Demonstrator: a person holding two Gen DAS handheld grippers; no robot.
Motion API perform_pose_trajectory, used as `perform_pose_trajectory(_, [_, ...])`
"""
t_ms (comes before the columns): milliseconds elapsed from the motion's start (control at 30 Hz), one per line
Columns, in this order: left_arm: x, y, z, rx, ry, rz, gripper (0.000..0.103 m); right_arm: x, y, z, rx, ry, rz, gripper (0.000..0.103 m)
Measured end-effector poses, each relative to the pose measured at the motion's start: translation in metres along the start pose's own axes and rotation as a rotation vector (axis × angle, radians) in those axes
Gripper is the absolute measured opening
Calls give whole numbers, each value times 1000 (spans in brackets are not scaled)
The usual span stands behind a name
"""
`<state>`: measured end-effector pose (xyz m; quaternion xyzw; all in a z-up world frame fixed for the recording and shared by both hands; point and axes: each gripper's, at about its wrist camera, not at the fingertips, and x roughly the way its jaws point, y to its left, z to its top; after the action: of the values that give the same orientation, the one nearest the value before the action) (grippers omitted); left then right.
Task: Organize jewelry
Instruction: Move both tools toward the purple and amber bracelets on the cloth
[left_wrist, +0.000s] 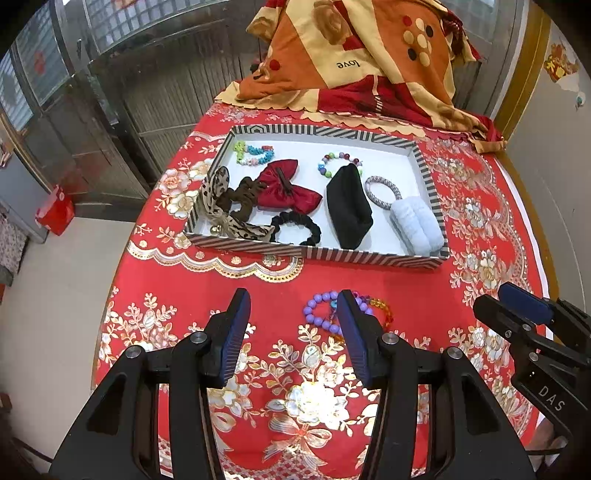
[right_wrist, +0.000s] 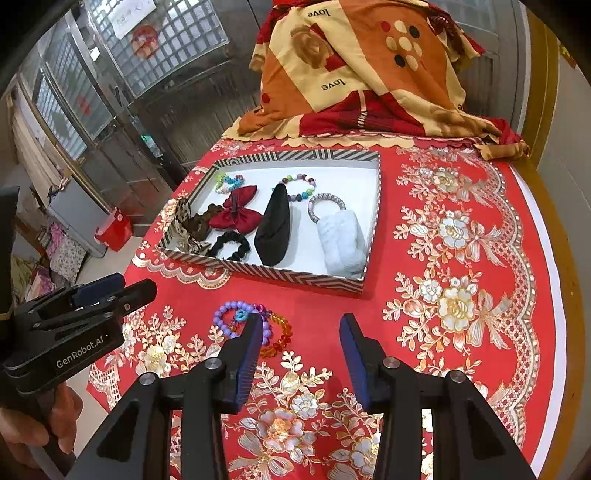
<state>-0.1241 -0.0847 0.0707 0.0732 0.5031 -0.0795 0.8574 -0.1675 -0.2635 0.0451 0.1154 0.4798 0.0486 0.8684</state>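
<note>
A striped-rim white tray (left_wrist: 428, 173) (right_wrist: 375, 218) holds hair ties, a red bow (left_wrist: 284, 186) (right_wrist: 236, 212), a black pouch (left_wrist: 349, 206) (right_wrist: 275, 229), bead bracelets and a pale blue scrunchie (left_wrist: 417, 225) (right_wrist: 341, 243). In front of the tray, on the red cloth, lie a purple bead bracelet (left_wrist: 317, 310) (right_wrist: 227, 314) and an orange bead bracelet (left_wrist: 384, 310) (right_wrist: 280, 334), touching. My left gripper (left_wrist: 293, 332) is open and empty just above them. My right gripper (right_wrist: 301, 350) is open and empty, to their right. Each gripper shows in the other's view: the right one (left_wrist: 524, 306), the left one (right_wrist: 110, 291).
A red floral tablecloth (left_wrist: 280, 398) (right_wrist: 454, 295) covers the round table. A folded orange and red blanket (left_wrist: 354, 55) (right_wrist: 362, 70) lies behind the tray. The table edge and the floor with a red bag (left_wrist: 55, 214) (right_wrist: 114, 229) are to the left.
</note>
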Motion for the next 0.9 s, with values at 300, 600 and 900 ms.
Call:
perform_pose_trajectory(300, [11, 1, -2, -5, 35, -11, 48, 9, -4, -3, 6, 25, 3, 42])
perform_pose_trajectory(600, [41, 39, -2, -100, 136, -43, 48, 34, -13, -11, 16, 86, 9, 43])
perform_pose_trajectory(900, [85, 38, -14, -93, 250, -84, 48, 71, -5, -19, -11, 158, 22, 43])
